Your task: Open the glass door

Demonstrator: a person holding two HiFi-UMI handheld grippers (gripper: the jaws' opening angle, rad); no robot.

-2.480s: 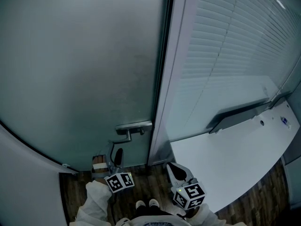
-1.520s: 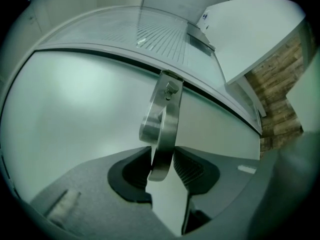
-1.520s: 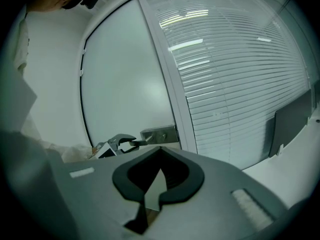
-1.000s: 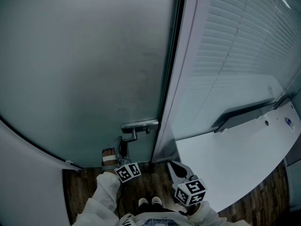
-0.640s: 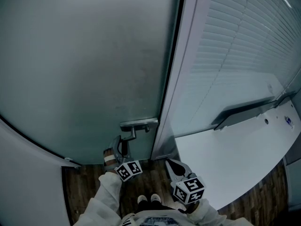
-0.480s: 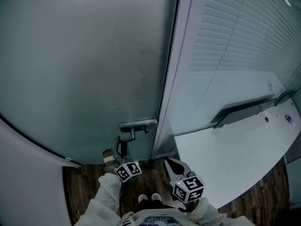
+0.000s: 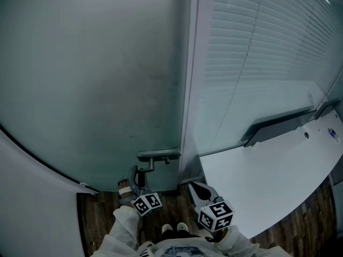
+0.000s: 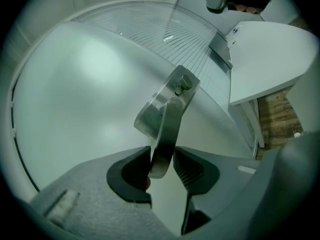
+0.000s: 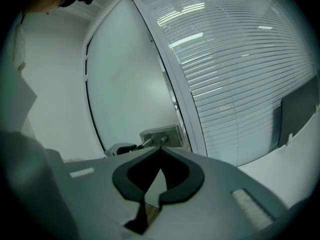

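1. Grips the lever of the door handle (image 8: pixel 167 119) with the left claw (image 8: pixel 162 159): jaws partly apart, closed on the metal, lever upright between the pads.
2. Keeps the right claw (image 9: pixel 160 151) empty, jaws together with tips meeting, well apart from the handle and pointed towards it.
3. Seen from the head view: left claw (image 7: pixel 136 178) just under the door handle (image 7: pixel 158 155), low on the frosted glass door (image 7: pixel 91 79), near its right edge; right claw (image 7: pixel 195 189) lower right, beside the door frame (image 7: pixel 193 90).
4. Nothing between the left claw and the lever. Right of the frame, closed blinds (image 7: pixel 268 52) behind glass, and below them a white worktop (image 7: pixel 268 181) reaching close to the right claw.
5. Below, dark wooden floor (image 7: pixel 102 218), shoes (image 7: pixel 174 229) and a pale sleeve (image 7: pixel 120 229).
6. Square black-and-white patterns on each marker cube (image 7: pixel 216 216); small blue label (image 7: pixel 332 134) at the worktop's far end, too small to read.
7. Compared with half a second ago: dark strip between door edge and frame no longer visible; handle and left claw lower in the head view; same hold on the lever; right claw barely shifted.
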